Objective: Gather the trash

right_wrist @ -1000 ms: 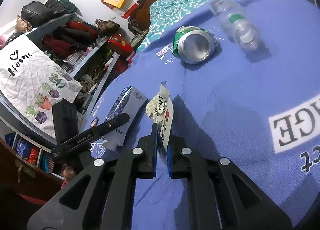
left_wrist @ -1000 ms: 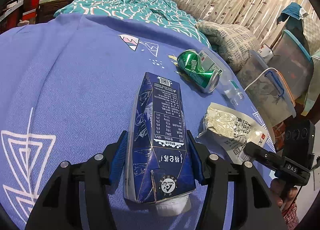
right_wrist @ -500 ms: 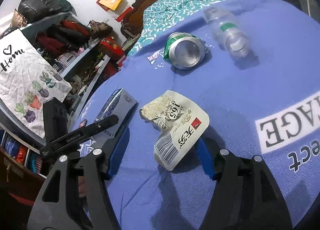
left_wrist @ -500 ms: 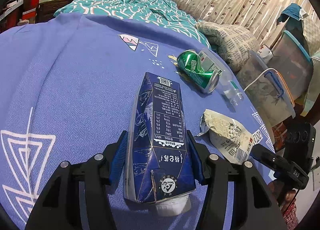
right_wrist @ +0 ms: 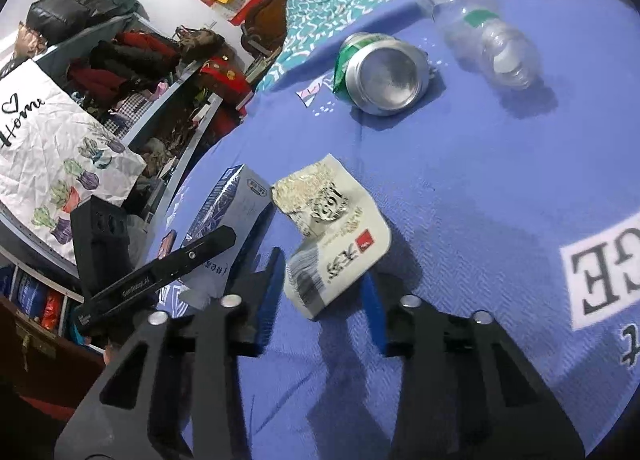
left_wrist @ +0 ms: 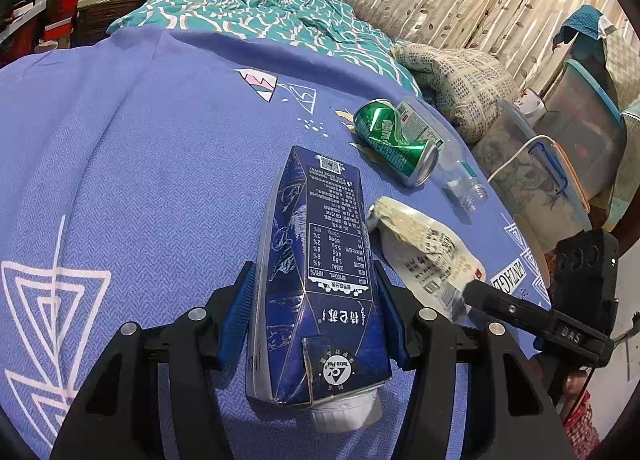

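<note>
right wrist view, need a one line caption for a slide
Right gripper closing around a white snack wrapper on the blue bedsheet, crushed green can beyond.

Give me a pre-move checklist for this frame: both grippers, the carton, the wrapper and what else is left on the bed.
1. Left gripper around the carton: ok, both blue pads sit against its sides.
2. Carton lifted off the blanket: cannot tell.
3. Right gripper lined up on the wrapper: ok, its near end lies between the fingers.
4. Right grip on the wrapper: not ok, the jaws are closing but the pads stand clear of it.
5. Grippers apart: ok, a gap shows between them, though the carton and wrapper lie close.
6. Rest collected: not ok, the can and bottle lie on the blanket.
</note>
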`<move>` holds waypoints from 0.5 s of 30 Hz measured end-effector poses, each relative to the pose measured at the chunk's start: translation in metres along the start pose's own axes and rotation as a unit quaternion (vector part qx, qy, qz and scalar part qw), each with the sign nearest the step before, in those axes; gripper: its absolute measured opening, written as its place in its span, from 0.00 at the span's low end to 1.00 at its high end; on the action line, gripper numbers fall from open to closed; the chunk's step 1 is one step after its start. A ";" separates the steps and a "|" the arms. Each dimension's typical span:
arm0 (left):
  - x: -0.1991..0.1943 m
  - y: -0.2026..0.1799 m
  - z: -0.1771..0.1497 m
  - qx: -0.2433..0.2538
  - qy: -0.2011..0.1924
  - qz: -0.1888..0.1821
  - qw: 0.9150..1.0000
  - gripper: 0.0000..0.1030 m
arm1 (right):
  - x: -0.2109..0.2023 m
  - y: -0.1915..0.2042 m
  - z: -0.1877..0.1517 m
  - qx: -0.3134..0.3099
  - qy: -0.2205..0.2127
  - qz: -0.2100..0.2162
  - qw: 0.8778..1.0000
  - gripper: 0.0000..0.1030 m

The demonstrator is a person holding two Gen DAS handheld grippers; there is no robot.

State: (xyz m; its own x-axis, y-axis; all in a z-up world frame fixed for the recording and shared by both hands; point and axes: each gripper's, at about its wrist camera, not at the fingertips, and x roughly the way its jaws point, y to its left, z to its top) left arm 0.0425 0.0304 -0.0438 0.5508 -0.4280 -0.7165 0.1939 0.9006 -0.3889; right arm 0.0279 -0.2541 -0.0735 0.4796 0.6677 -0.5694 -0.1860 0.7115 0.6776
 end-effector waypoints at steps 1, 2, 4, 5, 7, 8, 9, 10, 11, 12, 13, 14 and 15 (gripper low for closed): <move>0.000 0.000 0.000 0.000 0.000 0.000 1.000 0.51 | 0.002 -0.001 0.001 0.003 0.003 -0.004 1.000 0.27; 0.000 0.000 0.000 0.000 0.000 0.000 1.000 0.51 | 0.003 -0.002 0.001 0.005 0.006 -0.005 1.000 0.24; 0.000 0.000 0.000 0.000 0.000 0.000 1.000 0.51 | 0.003 -0.001 0.000 0.002 0.004 -0.007 1.000 0.21; 0.000 0.000 0.000 -0.001 0.000 0.000 1.000 0.51 | 0.003 0.001 0.000 -0.003 0.002 -0.008 1.000 0.20; 0.000 0.000 0.000 0.000 0.000 0.000 1.000 0.51 | 0.003 0.006 -0.002 -0.018 -0.004 -0.015 1.000 0.19; 0.000 -0.001 0.000 0.000 0.000 0.000 1.000 0.51 | 0.002 0.010 -0.004 -0.027 -0.007 -0.019 0.999 0.18; 0.000 -0.001 0.000 0.001 0.000 0.000 1.000 0.51 | 0.002 0.013 -0.004 -0.033 -0.010 -0.022 0.999 0.18; 0.000 -0.002 0.000 0.002 0.000 0.000 1.000 0.51 | 0.001 0.016 -0.005 -0.042 -0.013 -0.025 0.999 0.17; 0.000 -0.002 0.000 0.002 0.000 0.000 1.000 0.51 | 0.001 0.018 -0.006 -0.048 -0.015 -0.028 0.998 0.16; 0.000 -0.002 0.000 0.001 0.000 0.000 1.000 0.51 | 0.001 0.020 -0.007 -0.054 -0.017 -0.030 0.998 0.16; 0.000 -0.002 0.000 0.001 0.000 0.000 1.000 0.51 | 0.001 0.022 -0.008 -0.060 -0.019 -0.034 0.997 0.15; 0.000 -0.002 0.000 0.001 0.000 0.000 1.000 0.51 | 0.001 0.024 -0.008 -0.064 -0.021 -0.036 0.997 0.15; 0.000 -0.002 0.000 0.001 0.000 0.000 1.000 0.51 | 0.001 0.025 -0.008 -0.067 -0.021 -0.038 0.997 0.15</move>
State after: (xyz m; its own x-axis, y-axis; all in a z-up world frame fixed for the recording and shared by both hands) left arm 0.0421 0.0291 -0.0428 0.5507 -0.4279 -0.7166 0.1963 0.9009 -0.3871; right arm 0.0165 -0.2341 -0.0610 0.5322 0.6033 -0.5940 -0.2589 0.7839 0.5643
